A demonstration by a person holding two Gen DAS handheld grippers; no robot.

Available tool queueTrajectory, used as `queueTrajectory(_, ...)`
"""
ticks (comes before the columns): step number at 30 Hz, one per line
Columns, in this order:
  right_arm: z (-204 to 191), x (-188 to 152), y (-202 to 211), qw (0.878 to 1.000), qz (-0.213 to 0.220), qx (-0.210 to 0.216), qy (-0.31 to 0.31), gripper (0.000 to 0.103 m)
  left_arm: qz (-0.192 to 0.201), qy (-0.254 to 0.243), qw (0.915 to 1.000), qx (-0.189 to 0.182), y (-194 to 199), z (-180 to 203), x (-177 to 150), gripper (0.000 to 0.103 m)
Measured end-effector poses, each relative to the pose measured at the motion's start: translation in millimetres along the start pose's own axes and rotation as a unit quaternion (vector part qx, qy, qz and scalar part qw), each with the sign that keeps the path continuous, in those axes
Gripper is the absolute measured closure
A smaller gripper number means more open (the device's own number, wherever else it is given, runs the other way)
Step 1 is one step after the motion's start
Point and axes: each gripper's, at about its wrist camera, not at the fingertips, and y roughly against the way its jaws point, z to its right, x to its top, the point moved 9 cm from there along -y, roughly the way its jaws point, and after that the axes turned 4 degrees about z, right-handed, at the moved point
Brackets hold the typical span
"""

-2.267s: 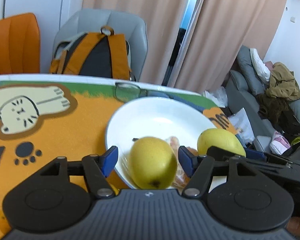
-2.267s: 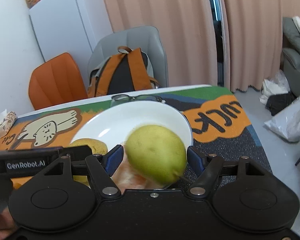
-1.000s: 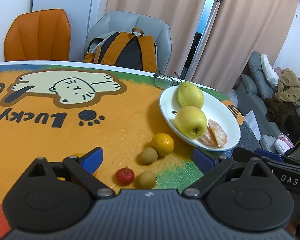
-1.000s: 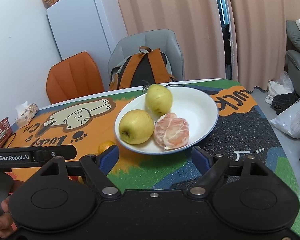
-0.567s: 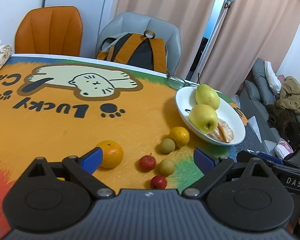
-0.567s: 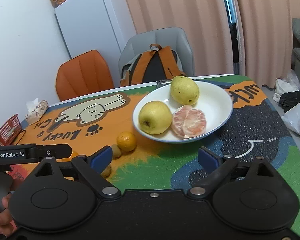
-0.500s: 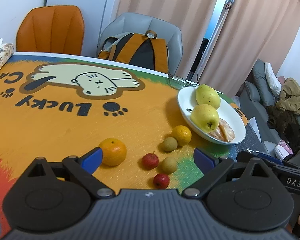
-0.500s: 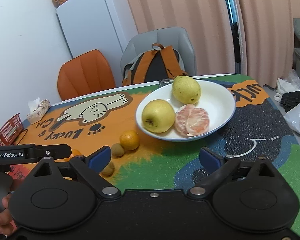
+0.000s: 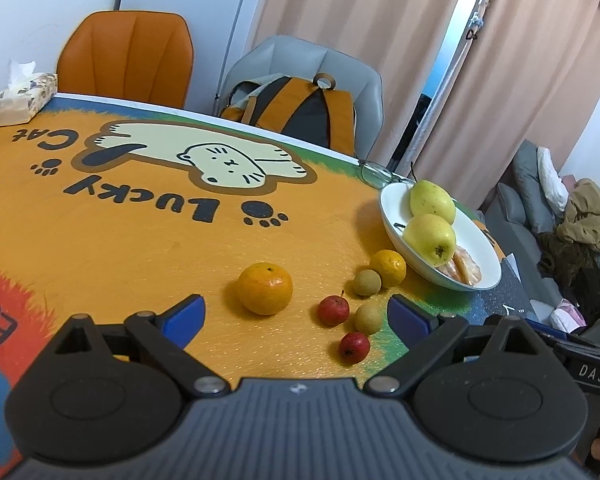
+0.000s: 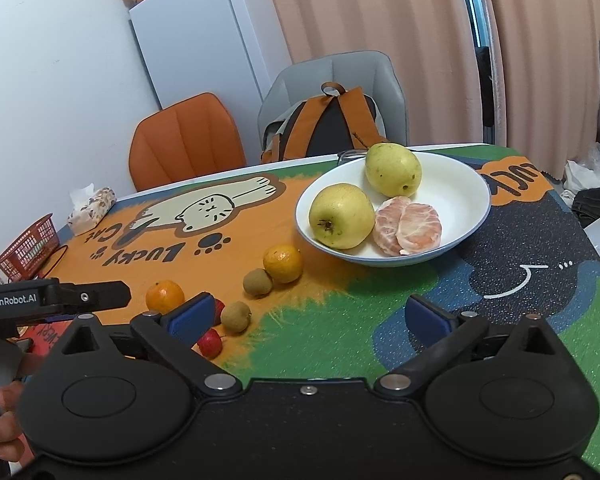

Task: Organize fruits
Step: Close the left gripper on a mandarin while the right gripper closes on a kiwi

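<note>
A white plate (image 10: 466, 184) (image 9: 488, 258) holds two yellow pears (image 10: 341, 216) (image 10: 393, 169) and a peeled orange (image 10: 407, 231). Loose on the mat lie a large orange (image 9: 265, 288) (image 10: 165, 295), a smaller orange (image 9: 388, 267) (image 10: 283, 263), two brown longans (image 9: 367, 282) (image 9: 368, 319) and two small red fruits (image 9: 333, 310) (image 9: 354, 347). My left gripper (image 9: 296, 312) is open and empty, just in front of the loose fruit. My right gripper (image 10: 314, 316) is open and empty, short of the plate.
A tissue box (image 9: 22, 98) and a red basket (image 10: 28, 246) sit at the table's far left. Glasses (image 9: 376, 172) lie behind the plate. An orange chair (image 10: 186, 144) and a grey chair with a backpack (image 10: 326, 124) stand beyond the table.
Both grippers let go of their pears onto the plate, opened and drew back from it. The left view now takes in the loose fruit on the mat.
</note>
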Motion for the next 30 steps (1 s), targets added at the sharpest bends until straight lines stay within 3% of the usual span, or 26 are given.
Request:
queueTrajectory(16, -8.6, -14.8, -8.4, 1.000, -0.014, 0.002, -0.001, 0.001, 0.005, 0.014, 0.9999, 0.007, 8.4, -23.9, -6.9, 0.007)
queueTrajectory(30, -36.3, -23.9, -29.4, 0.999, -0.035, 0.031, 0.009, 0.035, 0.009, 0.006, 0.9998, 0.016, -2.5, -31.9, -6.3, 0.021)
